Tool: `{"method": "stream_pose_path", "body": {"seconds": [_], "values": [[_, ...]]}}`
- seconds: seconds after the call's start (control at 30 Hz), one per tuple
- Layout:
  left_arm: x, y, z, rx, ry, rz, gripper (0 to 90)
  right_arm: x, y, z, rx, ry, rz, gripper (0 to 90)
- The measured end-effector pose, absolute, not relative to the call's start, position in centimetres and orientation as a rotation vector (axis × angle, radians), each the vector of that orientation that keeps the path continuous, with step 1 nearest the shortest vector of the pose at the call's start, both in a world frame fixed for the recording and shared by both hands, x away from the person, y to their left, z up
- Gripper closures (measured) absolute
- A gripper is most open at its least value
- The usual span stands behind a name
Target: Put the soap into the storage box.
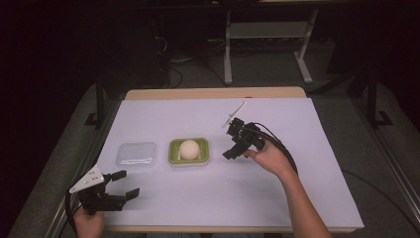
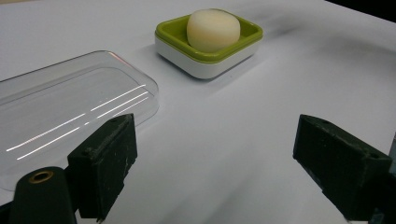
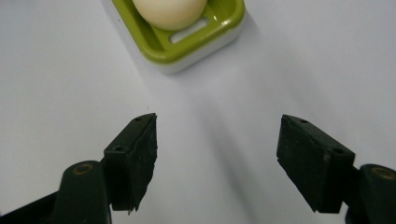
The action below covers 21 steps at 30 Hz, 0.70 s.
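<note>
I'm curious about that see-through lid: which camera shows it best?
The high view: the clear lid appears whole, lying left of the green dish. The left gripper view shows it closer but cut off at the frame's edge.

Bare table surrounds the green dish and clear lid (a narrow gap between).

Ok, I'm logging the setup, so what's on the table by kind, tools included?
Clear plastic lid: 1
Green and white soap dish: 1
Cream soap bar: 1
Handheld tools: 2, the left tool and the right tool, both open
Total: 5
</note>
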<state>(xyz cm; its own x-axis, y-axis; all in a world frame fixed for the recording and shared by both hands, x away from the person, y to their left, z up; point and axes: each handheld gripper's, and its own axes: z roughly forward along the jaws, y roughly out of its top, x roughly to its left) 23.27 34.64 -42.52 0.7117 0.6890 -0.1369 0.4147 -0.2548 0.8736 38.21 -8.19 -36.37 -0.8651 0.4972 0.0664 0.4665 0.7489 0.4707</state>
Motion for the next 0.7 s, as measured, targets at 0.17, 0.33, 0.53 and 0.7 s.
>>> {"method": "stream_pose_path", "body": {"seconds": [0.17, 0.33, 0.53, 0.7], "values": [[23.3, 34.6, -42.5, 1.891, 0.86, 0.331, 12.8, 37.3, -9.8, -36.8, 0.835, 2.869, 0.765, 28.0], [23.3, 34.6, -42.5, 1.894, 0.853, 0.336, 12.8, 36.2, -11.1, -37.2, 0.849, 2.86, 0.78, 27.9], [23.3, 34.6, -42.5, 1.9, 0.848, 0.338, 12.8, 33.9, -13.6, -38.3, 0.898, 2.838, 0.802, 27.4], [23.3, 34.6, -42.6, 1.901, 0.852, 0.337, 12.8, 30.5, -16.4, -39.4, 0.963, 2.763, 0.863, 23.6]]}}
